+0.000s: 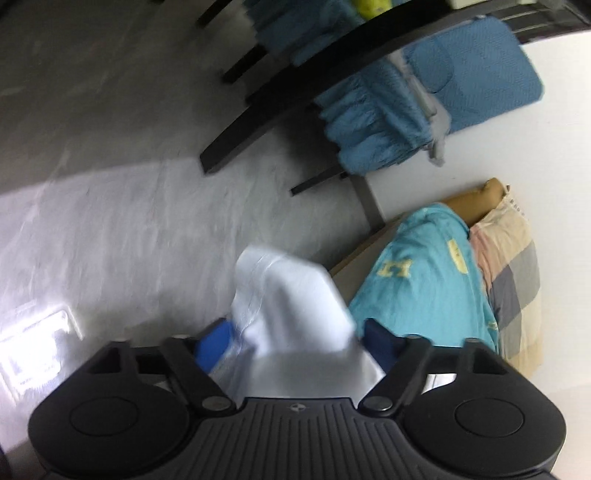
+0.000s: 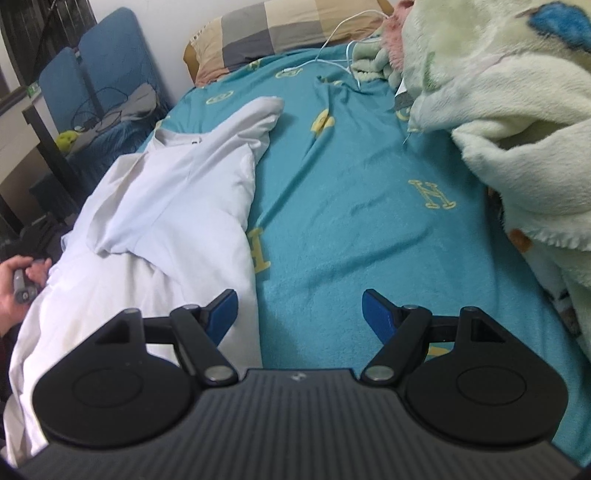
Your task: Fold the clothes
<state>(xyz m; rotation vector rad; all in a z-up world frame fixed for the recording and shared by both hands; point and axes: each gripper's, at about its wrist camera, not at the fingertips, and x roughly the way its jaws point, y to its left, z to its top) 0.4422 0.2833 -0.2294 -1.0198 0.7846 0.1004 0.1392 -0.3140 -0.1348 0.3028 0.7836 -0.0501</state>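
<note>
A white shirt (image 2: 173, 206) lies crumpled along the left side of the bed on a teal sheet (image 2: 351, 184), one sleeve reaching toward the pillow. My right gripper (image 2: 299, 310) is open and empty, low over the sheet just right of the shirt's edge. In the left wrist view, white shirt fabric (image 1: 295, 314) bunches up between the blue pads (image 1: 216, 341) of my left gripper (image 1: 299, 339), whose jaws stand wide apart. The frame does not show whether the fabric is pinched. The view is blurred.
A fluffy cream blanket (image 2: 509, 110) is heaped on the bed's right side. A checked pillow (image 2: 280, 29) and a white cable (image 2: 332, 55) lie at the head. Blue chairs (image 1: 461, 81) and a dark table (image 1: 295, 85) stand beside the bed over grey floor (image 1: 110, 184).
</note>
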